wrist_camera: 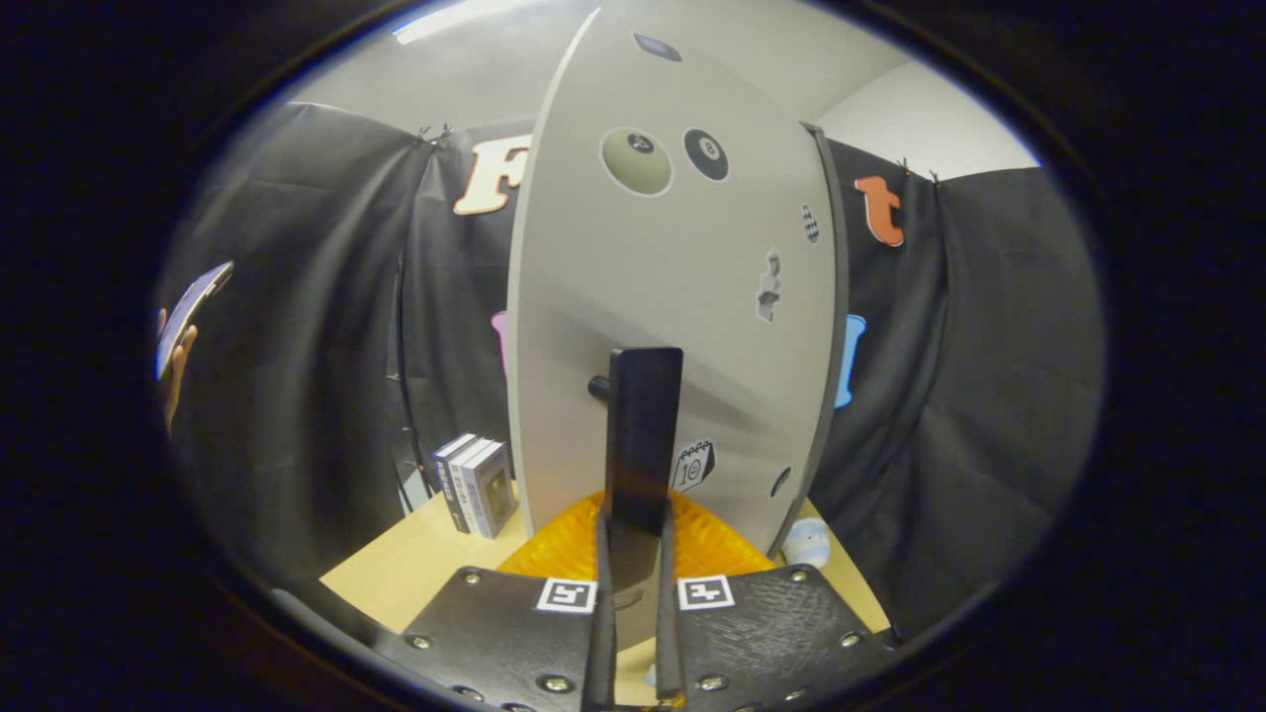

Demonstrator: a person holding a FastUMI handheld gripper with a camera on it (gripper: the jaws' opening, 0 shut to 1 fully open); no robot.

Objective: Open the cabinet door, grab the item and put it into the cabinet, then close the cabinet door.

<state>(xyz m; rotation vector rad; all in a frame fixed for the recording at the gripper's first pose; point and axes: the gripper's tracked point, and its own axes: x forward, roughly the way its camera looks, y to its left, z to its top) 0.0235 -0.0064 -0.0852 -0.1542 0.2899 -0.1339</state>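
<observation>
Tongs (633, 554) nearly shut, fingers close together, holding dark flat piece that rises upright between them. Cannot tell what piece is; small knob (598, 388) pokes out just beside its top, on door (673, 297). Door pale, stickered, stands upright straight ahead, filling middle. Orange mat (564, 544) on tabletop (415, 564) at door's foot. Boxes (477, 485) upright on tabletop beside door. Small pale item (806, 542) on tabletop by door's other lower corner. Hand with phone (178, 346) far off beside boxes' side.
</observation>
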